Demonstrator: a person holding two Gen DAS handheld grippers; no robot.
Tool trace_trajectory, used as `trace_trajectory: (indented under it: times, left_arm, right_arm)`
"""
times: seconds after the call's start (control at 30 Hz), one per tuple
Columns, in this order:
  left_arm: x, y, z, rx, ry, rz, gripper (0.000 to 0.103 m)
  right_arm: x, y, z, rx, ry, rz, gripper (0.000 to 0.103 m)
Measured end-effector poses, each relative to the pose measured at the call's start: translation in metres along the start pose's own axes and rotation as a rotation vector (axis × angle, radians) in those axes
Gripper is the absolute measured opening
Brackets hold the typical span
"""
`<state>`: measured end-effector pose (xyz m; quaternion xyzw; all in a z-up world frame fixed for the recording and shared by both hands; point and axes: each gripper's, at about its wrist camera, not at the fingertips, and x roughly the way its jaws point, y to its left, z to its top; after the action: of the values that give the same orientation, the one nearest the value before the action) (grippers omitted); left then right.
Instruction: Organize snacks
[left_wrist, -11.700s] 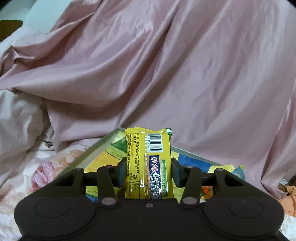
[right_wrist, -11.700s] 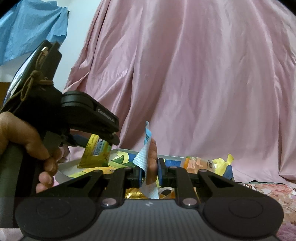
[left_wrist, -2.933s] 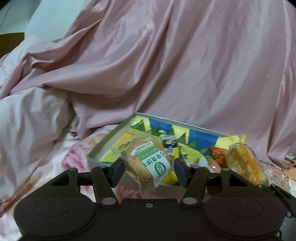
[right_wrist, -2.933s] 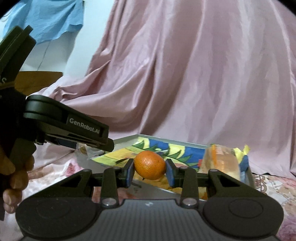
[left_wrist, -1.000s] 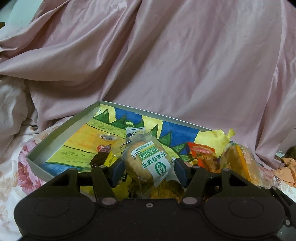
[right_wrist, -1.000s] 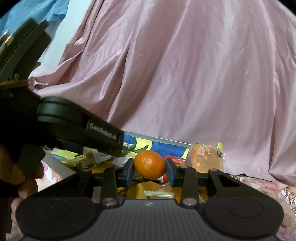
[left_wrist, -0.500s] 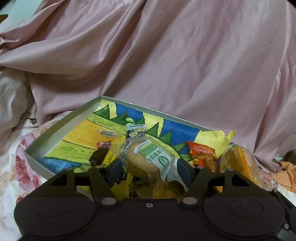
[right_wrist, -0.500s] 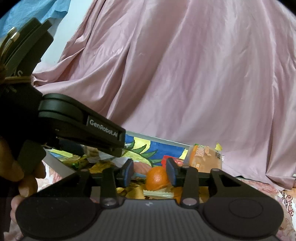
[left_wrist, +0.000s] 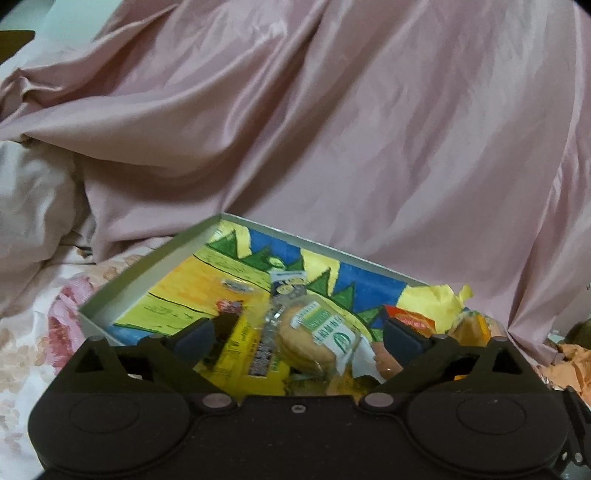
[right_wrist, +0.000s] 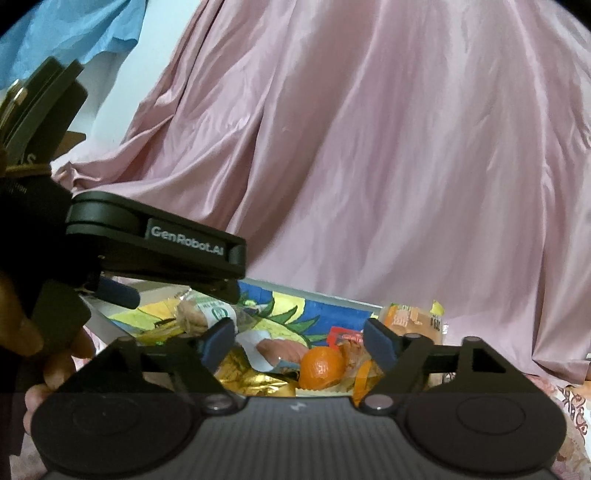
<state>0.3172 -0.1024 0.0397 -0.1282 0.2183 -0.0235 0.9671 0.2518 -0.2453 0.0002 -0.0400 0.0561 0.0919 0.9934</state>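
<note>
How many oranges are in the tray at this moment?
1. The orange lies in the tray among the wrapped snacks, between the open fingers of the right claw. Others may be hidden under wrappers.

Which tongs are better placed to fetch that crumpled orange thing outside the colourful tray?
Likely the right tongs: open, empty, nearer the colourful tray's right end, where the crumpled orange thing lies. Left tongs are farther over.

Tray (left_wrist: 155, 266) left bare — snacks (left_wrist: 317, 336) crowd right.
</note>
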Motion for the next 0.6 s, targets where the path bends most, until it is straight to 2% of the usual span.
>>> trace_trajectory:
  times: [0.1,0.37,0.6]
  left_arm:
    - [-0.006,0.005,0.001,-0.003,-0.015,0.017,0.102]
    - [-0.021,0.018,0.0,-0.016,-0.045,0.058,0.102]
    - [-0.032,0.028,-0.003,-0.02,-0.057,0.091,0.102]
  right_arm:
    - [-0.003,-0.001,0.002,0.012,-0.013,-0.003,0.089]
    - [-0.014,0.001,0.005,0.031,-0.064,-0.028,0.102]
    - [-0.021,-0.001,0.007,0.048,-0.094,-0.067,0.103]
